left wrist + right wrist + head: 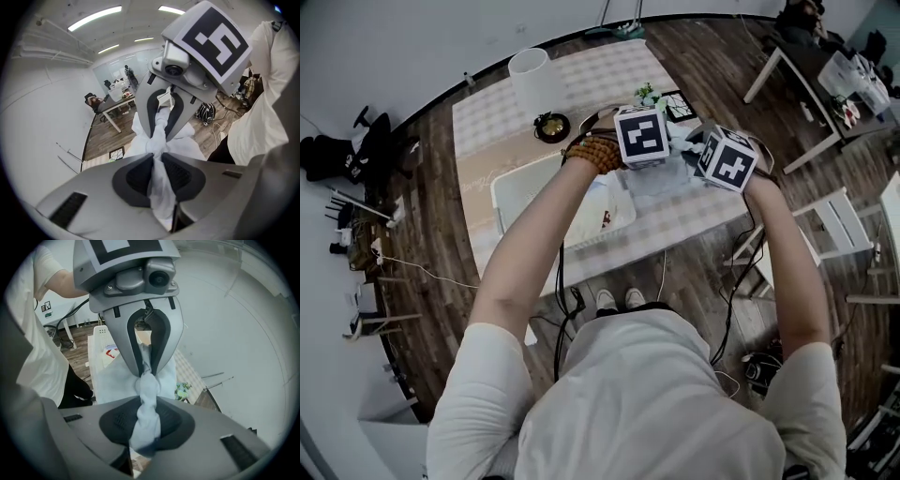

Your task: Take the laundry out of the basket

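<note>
A pale white cloth (661,175) hangs twisted between my two grippers, above the right part of the table. My left gripper (157,160) is shut on one end of the cloth (159,187). My right gripper (146,404) is shut on the other end of the cloth (145,420). The two grippers face each other, jaws nearly touching. The white laundry basket (517,190) stands on the table just left of them, and it shows behind the cloth as a white perforated basket (100,339). A red-patterned garment (605,219) lies inside it.
On the checked tablecloth (487,117) stand a white cylinder (534,80), a small potted plant (551,126), a flower bunch (649,94) and a framed picture (680,105). A white chair (839,225) stands at the right, and another table (806,61) is at the back right.
</note>
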